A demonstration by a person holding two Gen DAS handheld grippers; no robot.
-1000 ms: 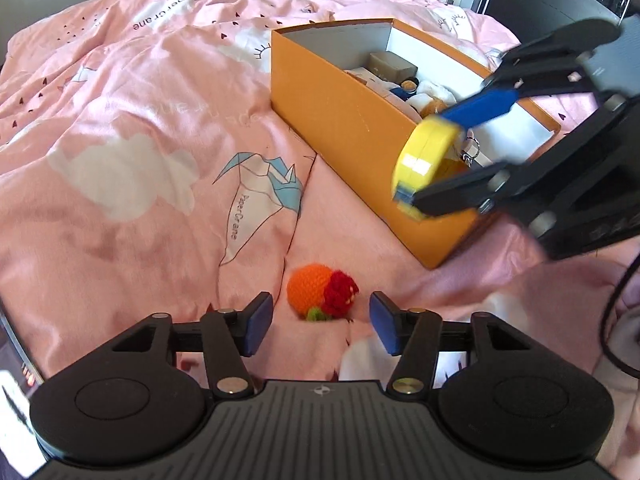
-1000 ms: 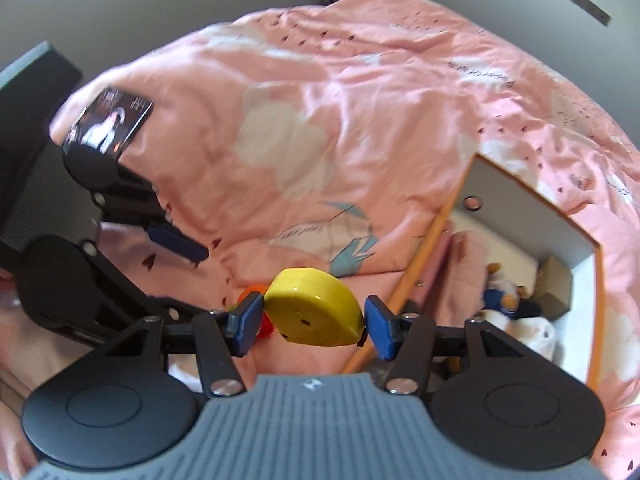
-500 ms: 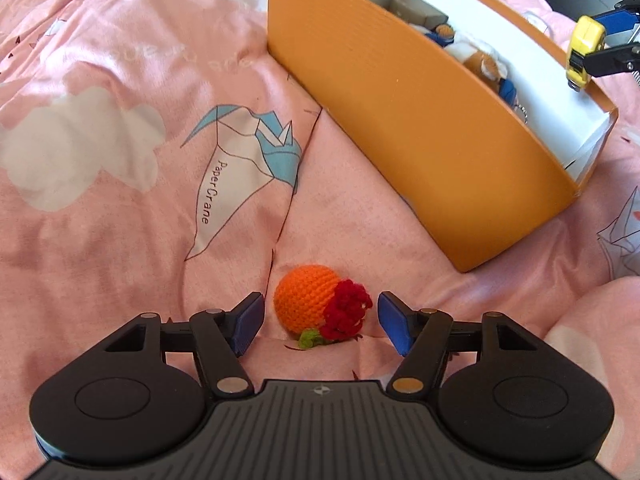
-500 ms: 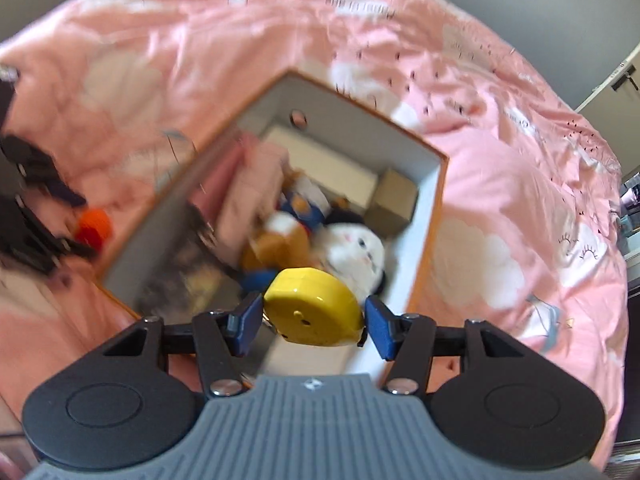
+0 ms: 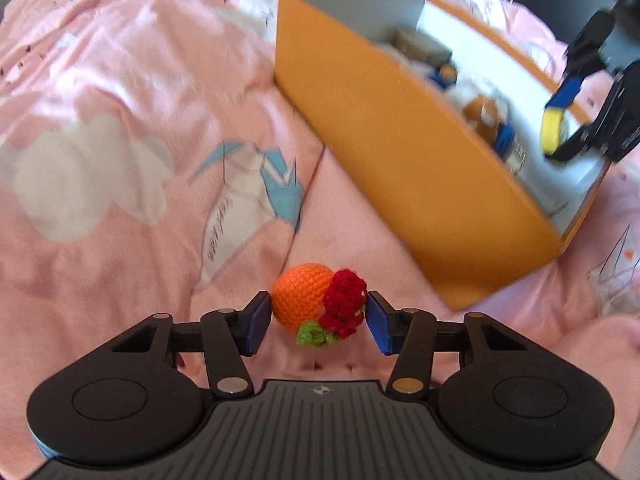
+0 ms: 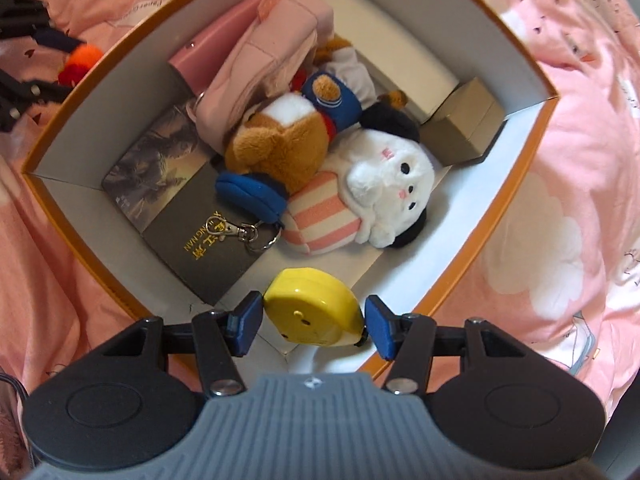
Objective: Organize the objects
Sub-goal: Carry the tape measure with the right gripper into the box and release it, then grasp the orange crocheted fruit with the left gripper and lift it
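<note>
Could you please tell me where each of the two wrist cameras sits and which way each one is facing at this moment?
Left wrist: low over the pink bedding, looking forward; its own left gripper closes around the crochet orange, with the orange box beyond.
Right wrist: above the box, looking down into it; its own right gripper holds the yellow tape measure.
Shared: the box, the crochet orange, the tape measure, each other's gripper.
</note>
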